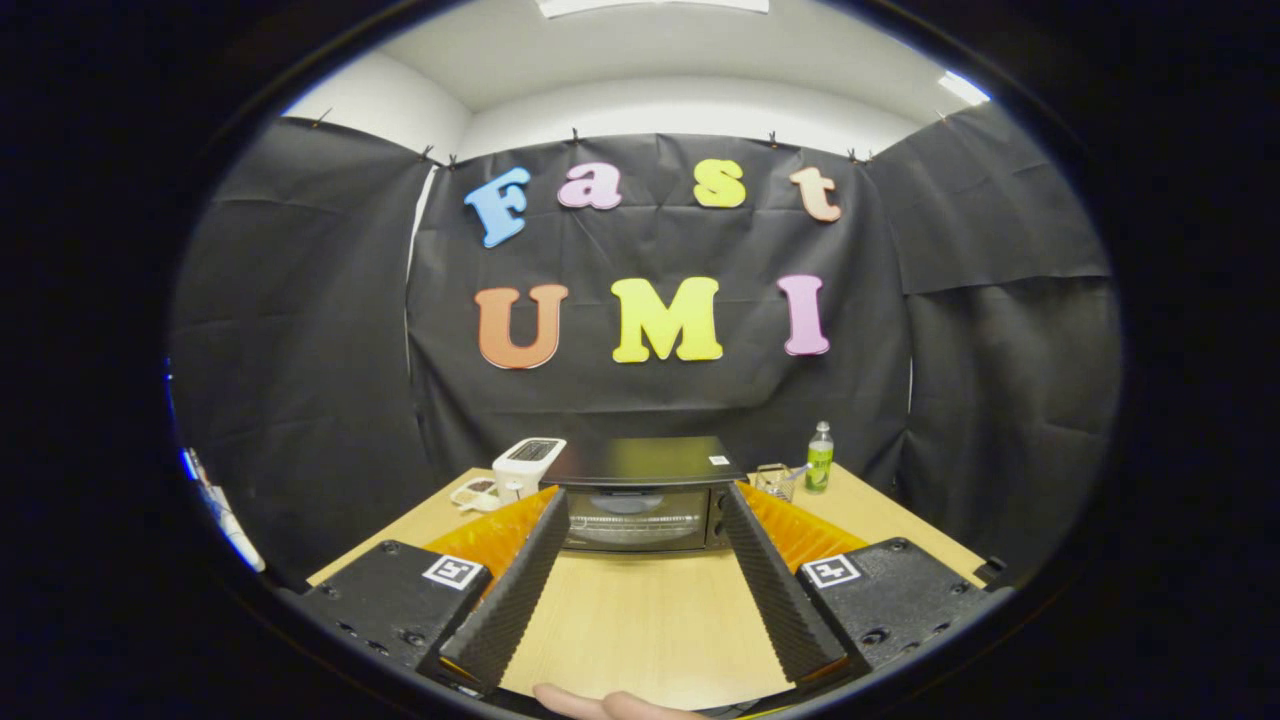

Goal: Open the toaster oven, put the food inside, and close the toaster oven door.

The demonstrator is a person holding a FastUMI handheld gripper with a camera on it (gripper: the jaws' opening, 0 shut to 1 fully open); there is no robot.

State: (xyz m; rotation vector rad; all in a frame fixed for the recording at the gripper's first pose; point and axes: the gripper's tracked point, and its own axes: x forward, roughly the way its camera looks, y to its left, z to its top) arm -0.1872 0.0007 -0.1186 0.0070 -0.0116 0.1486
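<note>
Toaster oven (640, 505) sitting door-shut at the counter's (640, 620) far end.
The gripper (640, 510) is hovering spread and empty, framing it from well back; food's whereabouts unclear, so any approach should be staying level and centred.

wooden table (640, 620), toaster oven (645, 500), toaster (527, 464), bottle (820, 458)

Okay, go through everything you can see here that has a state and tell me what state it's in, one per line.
Toaster oven: door closed, standing on the table beyond the fingertips.
Gripper: open, fingers spread wide, holding nothing.
Bottle: upright, capped, right of the oven.
White toaster: upright, left of the oven.
Dish: flat on the table beside the toaster, something dark in it.
</note>
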